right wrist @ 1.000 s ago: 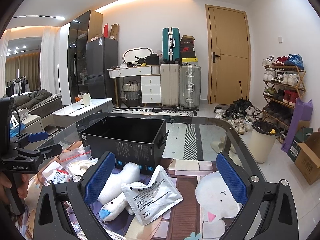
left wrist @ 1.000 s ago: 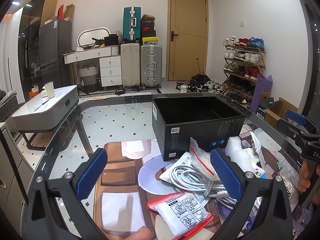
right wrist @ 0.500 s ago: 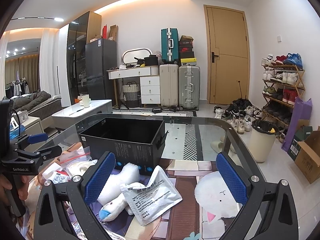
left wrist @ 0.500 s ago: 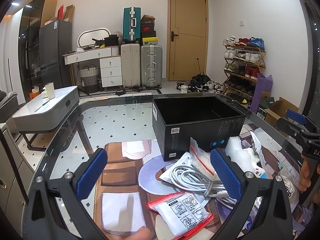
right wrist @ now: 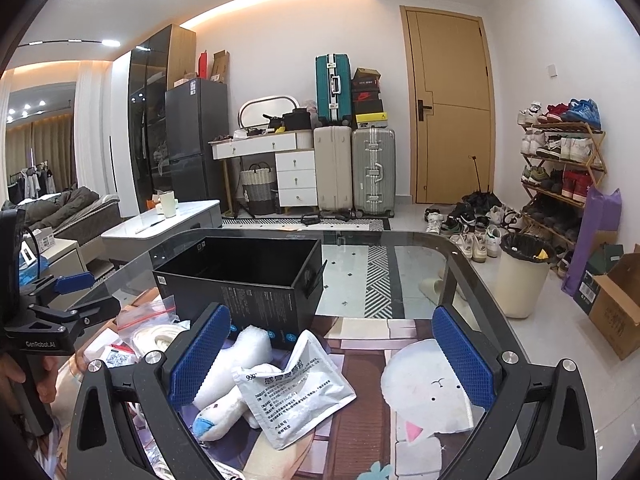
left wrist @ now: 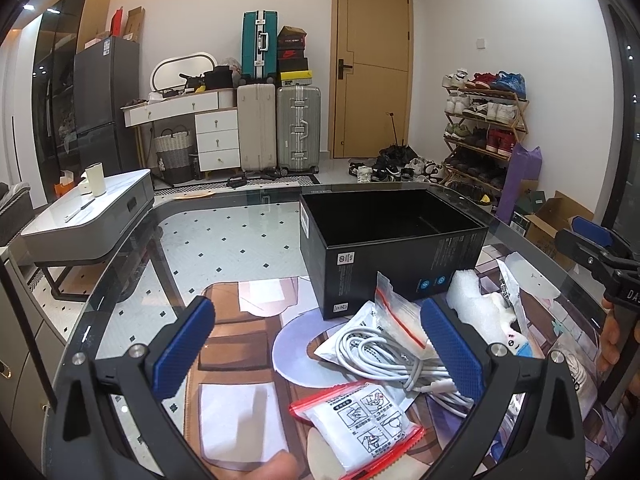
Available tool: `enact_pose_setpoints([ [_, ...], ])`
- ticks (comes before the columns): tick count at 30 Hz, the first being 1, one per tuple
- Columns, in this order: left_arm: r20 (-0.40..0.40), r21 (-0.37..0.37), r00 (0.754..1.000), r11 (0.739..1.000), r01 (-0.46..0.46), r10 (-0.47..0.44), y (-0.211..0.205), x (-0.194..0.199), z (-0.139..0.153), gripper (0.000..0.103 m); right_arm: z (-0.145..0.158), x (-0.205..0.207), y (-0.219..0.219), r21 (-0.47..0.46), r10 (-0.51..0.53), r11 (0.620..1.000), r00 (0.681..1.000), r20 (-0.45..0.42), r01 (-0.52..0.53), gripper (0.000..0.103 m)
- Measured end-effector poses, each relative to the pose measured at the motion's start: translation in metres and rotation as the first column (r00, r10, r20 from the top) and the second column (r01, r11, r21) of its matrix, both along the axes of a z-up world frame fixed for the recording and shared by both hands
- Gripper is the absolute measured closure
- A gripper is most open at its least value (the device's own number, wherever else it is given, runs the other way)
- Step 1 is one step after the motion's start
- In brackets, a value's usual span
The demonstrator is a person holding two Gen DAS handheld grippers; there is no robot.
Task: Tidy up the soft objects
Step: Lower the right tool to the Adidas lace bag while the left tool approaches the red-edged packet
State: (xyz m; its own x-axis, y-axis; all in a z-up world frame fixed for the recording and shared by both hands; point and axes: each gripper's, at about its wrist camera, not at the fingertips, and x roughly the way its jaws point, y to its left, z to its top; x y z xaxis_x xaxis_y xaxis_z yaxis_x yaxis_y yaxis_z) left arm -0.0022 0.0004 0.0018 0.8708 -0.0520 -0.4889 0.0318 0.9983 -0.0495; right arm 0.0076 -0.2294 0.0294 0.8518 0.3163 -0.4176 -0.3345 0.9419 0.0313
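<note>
An open black box [left wrist: 392,248] stands on the glass table; it also shows in the right wrist view [right wrist: 244,276]. In front of it lie a bagged white cable [left wrist: 384,352], a red-sealed sachet [left wrist: 360,420], a white plush toy [right wrist: 224,408], white foam [right wrist: 248,344] and a silver pouch [right wrist: 292,392]. My left gripper [left wrist: 320,348] is open and empty above the cable and sachet. My right gripper [right wrist: 332,356] is open and empty above the plush and pouch.
A cartoon mat [left wrist: 240,344] covers the near table. The table edge [right wrist: 472,276] curves at the right, with a bin [right wrist: 524,276] and a shoe rack [right wrist: 560,168] beyond. A low white table [left wrist: 88,216] stands at the left.
</note>
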Motion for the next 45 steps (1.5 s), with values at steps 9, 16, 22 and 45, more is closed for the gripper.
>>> enact_pose_setpoints([
  [9, -0.079, -0.029, 0.995, 0.998, 0.053, -0.055, 0.001, -0.002, 0.006, 0.000, 0.017, -0.013, -0.001, -0.030, 0.064, 0.998, 0.998, 0.023, -0.063, 0.000],
  [16, -0.148, 0.000, 0.986, 0.997, 0.080, -0.079, -0.002, -0.005, 0.002, 0.000, 0.020, -0.014, 0.008, -0.089, 0.156, 0.983, 0.986, -0.053, -0.160, 0.000],
  [22, -0.192, 0.005, 0.979, 0.998, 0.065, -0.063, -0.001, -0.007, -0.004, 0.000, 0.013, -0.016, 0.014, -0.108, 0.220, 0.967, 0.969, -0.113, -0.232, 0.000],
  [45, -0.339, -0.046, 0.938, 0.997, 0.068, -0.080, -0.006, 0.000, -0.027, 0.000, -0.012, -0.034, 0.021, -0.122, 0.372, 0.893, 0.864, -0.338, -0.432, 0.000],
])
